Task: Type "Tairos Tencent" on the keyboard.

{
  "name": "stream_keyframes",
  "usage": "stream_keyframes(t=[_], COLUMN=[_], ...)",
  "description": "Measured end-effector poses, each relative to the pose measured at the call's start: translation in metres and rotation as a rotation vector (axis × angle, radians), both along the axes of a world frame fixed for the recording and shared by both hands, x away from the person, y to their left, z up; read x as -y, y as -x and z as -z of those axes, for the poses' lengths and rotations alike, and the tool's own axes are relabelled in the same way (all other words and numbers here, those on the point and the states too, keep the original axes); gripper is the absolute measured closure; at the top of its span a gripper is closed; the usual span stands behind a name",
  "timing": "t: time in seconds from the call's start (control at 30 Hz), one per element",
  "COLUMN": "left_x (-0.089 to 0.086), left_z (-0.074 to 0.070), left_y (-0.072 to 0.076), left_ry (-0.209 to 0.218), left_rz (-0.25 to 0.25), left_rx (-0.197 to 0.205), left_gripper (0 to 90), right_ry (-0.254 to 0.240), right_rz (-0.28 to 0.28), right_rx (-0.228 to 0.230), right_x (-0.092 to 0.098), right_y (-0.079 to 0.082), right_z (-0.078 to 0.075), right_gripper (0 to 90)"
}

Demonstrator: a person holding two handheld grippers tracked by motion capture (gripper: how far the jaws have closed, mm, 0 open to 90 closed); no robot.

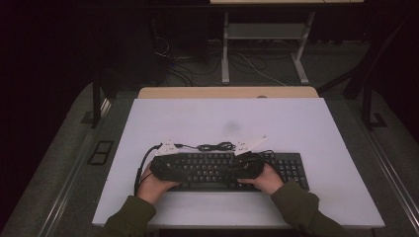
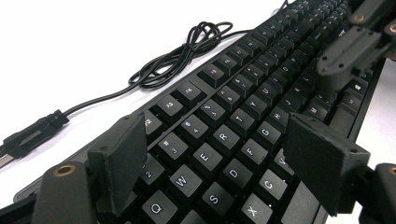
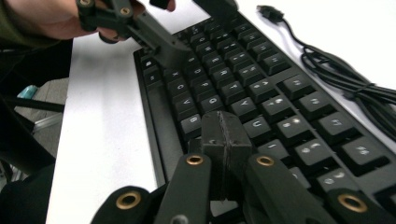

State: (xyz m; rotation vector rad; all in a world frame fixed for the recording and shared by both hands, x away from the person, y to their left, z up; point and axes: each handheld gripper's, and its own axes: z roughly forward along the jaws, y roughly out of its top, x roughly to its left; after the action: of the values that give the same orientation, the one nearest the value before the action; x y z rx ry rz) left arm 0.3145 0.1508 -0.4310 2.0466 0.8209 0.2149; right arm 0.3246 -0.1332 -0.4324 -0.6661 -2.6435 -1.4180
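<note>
A black keyboard [image 1: 291,168] lies along the near part of the white table top [image 1: 197,118], with its black cable [image 1: 215,146] bunched just behind it. My left gripper [image 1: 184,170] hovers low over the keyboard's left end. Its jaws stand open [image 2: 215,140] above the Q-W-E-R keys [image 2: 224,137], with nothing between them. My right gripper [image 1: 233,170] points toward the left one over the middle keys. Its two pads are pressed together [image 3: 224,130], holding nothing, just above the keys [image 3: 261,88]. The cable's coil [image 2: 182,51] ends in a loose plug [image 2: 32,133].
A wooden strip [image 1: 227,92] edges the table's far side. Beyond it stand a metal desk frame [image 1: 267,44] and floor cables [image 1: 183,64]. Bare white surface lies behind and to both sides of the keyboard. Both forearms in green sleeves [image 1: 131,217] reach over the near edge.
</note>
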Motion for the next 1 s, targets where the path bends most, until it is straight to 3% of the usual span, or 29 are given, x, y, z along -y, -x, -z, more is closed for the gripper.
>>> stream_keyframes(t=[0.47,1.0], left_x=[0.000,-0.001], left_z=[0.000,-0.001], left_y=[0.000,0.000], left_ry=[0.003,0.000], left_rz=[-0.003,-0.006], left_rx=[0.003,0.005], left_gripper=[20.4,20.4], right_ry=[0.043,0.063], right_rz=[-0.032,-0.020], right_rx=[0.008,0.010], right_x=[-0.015,-0.020], right_y=[0.006,0.006], right_z=[0.007,0.009], right_gripper=[89.1,89.2])
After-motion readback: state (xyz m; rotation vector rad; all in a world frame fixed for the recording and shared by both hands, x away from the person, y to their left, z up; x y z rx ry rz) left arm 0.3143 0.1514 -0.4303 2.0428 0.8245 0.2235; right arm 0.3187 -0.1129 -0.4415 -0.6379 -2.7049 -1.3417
